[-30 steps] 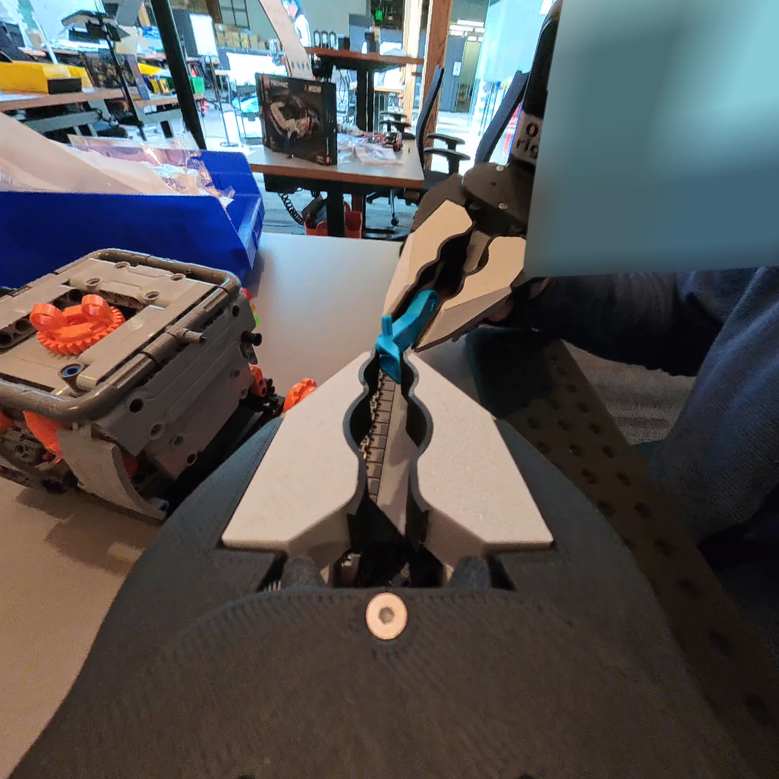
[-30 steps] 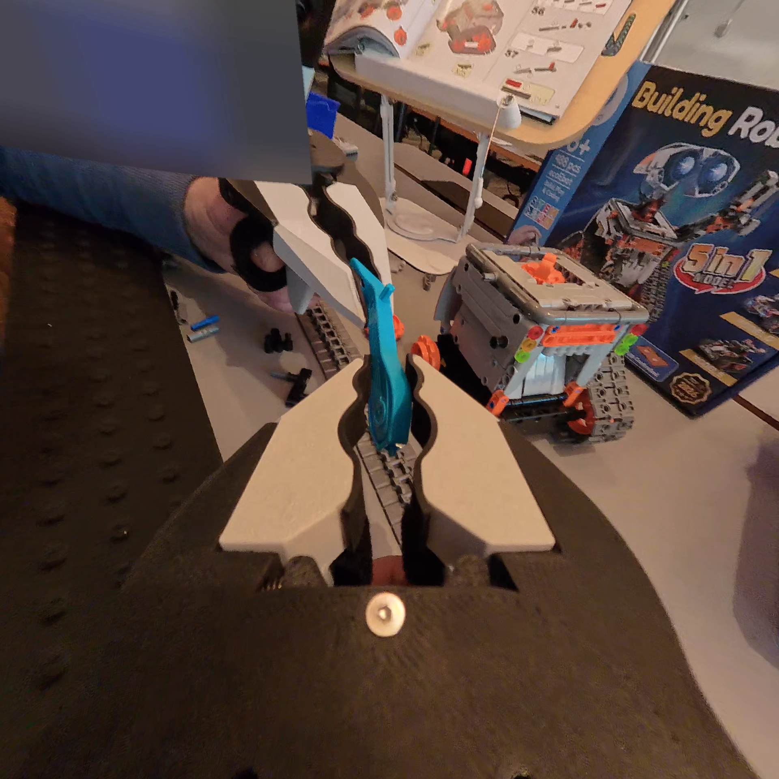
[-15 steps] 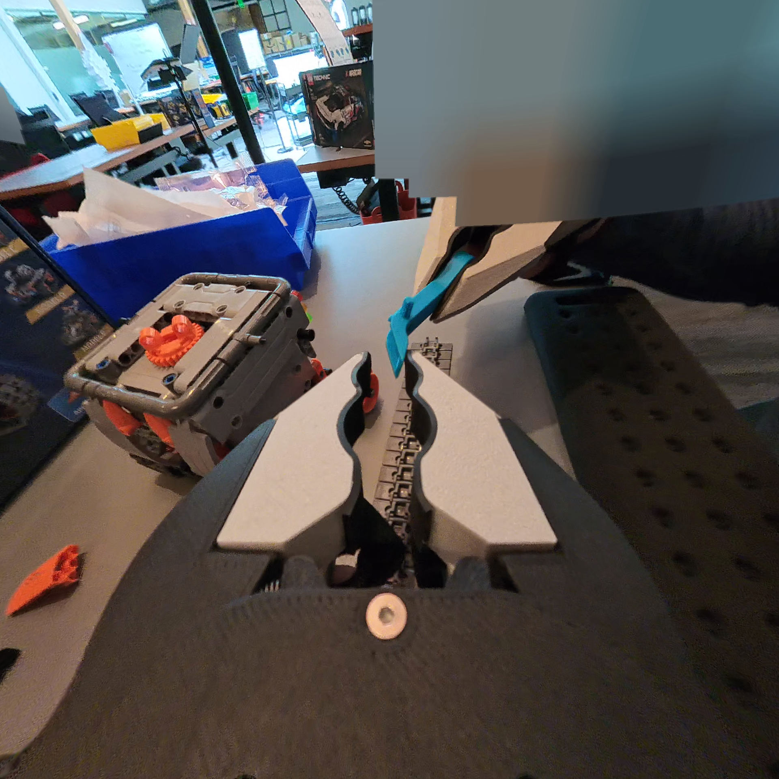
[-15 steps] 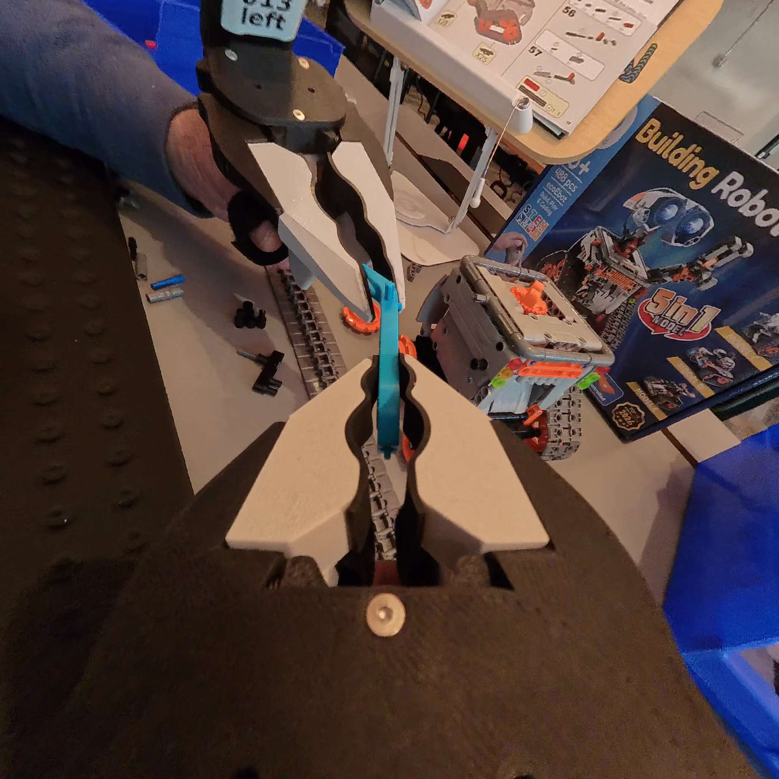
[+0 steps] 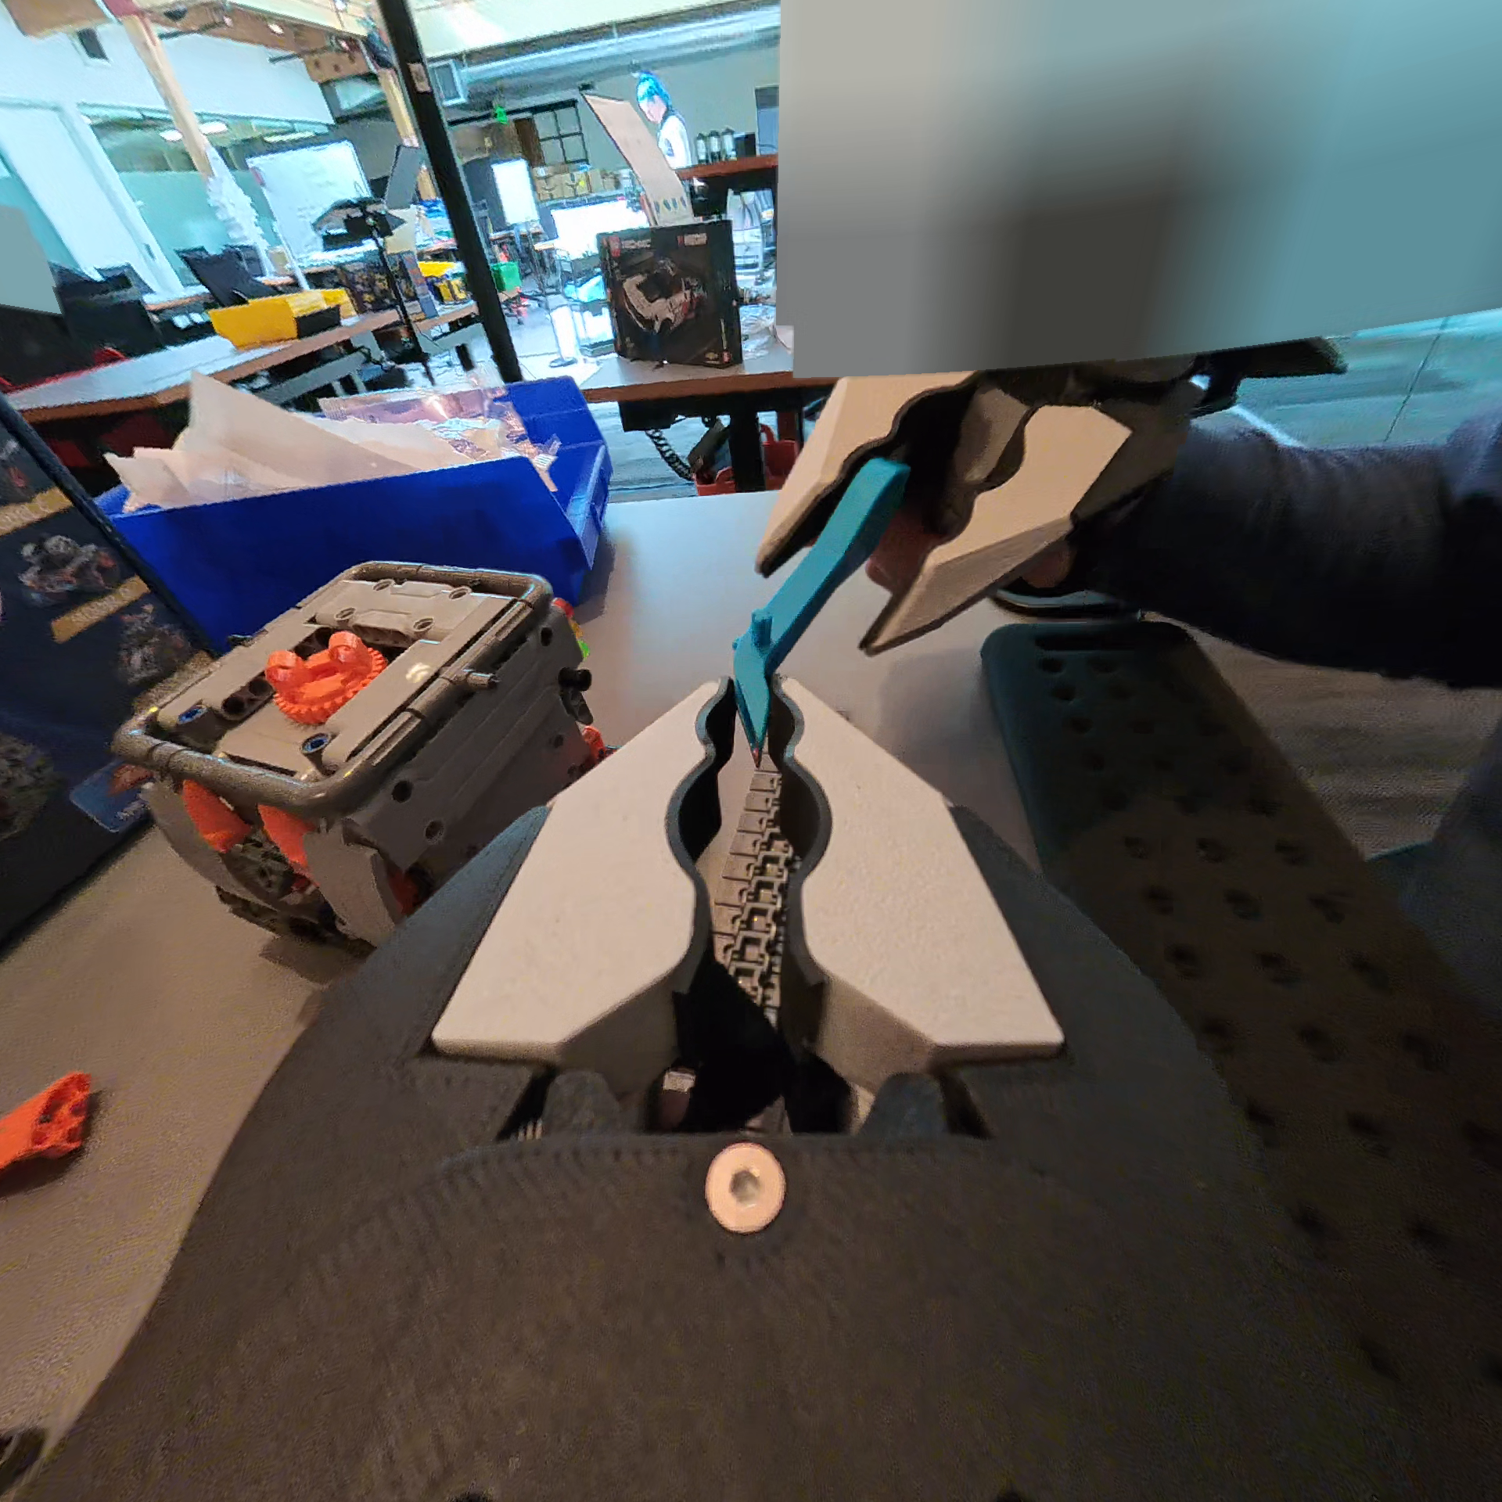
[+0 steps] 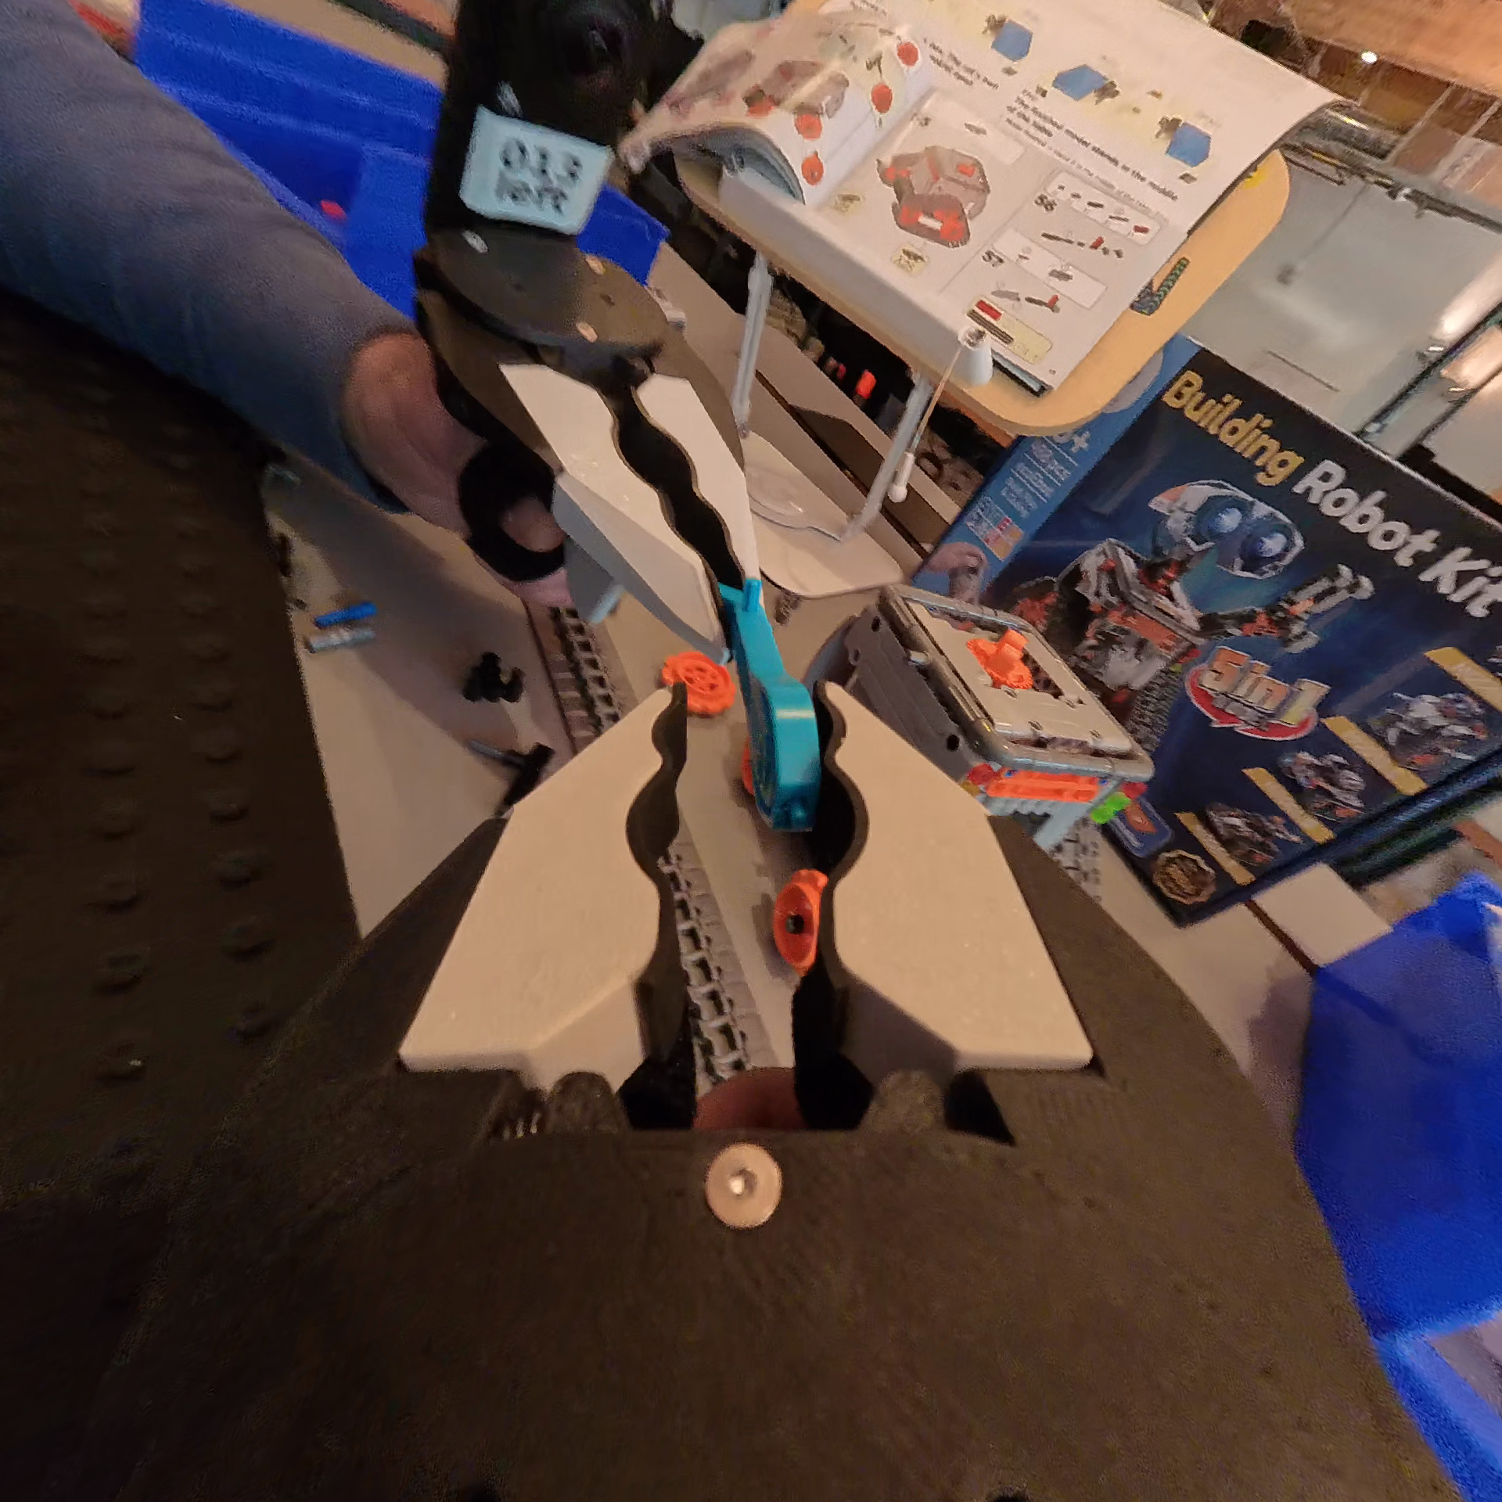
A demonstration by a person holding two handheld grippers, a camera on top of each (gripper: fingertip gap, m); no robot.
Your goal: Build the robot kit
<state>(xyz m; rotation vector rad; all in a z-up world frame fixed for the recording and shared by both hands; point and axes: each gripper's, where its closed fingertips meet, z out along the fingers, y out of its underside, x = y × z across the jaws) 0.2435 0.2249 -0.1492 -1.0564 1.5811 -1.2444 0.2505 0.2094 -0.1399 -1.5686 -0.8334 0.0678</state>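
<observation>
A blue plastic lever tool [image 5: 821,569] runs between the two grippers. My left gripper [image 5: 749,699] is shut on its thin pointed tip; in the right wrist view this gripper [image 6: 741,597] pinches the tool's narrow end. My right gripper [image 6: 746,699] is open, and the tool's broad end [image 6: 780,731] hangs between its fingers, close against the right one. In the left wrist view the right gripper [image 5: 821,605] stands wide open around the tool. A grey track chain [image 5: 752,878] lies on the table under both grippers.
A grey and orange robot model [image 5: 366,731] stands left of the left gripper, with a blue bin [image 5: 349,520] behind it. Orange wheels [image 6: 697,673], small black pieces [image 6: 492,679], a kit box [image 6: 1300,609], a booklet stand [image 6: 975,179] and a black perforated mat [image 5: 1178,813] are around. My left and right fingertips are right by each other.
My right gripper has opened and let go of the blue tool. My left gripper has closed on the tool's tip. Both views have shifted a little.
</observation>
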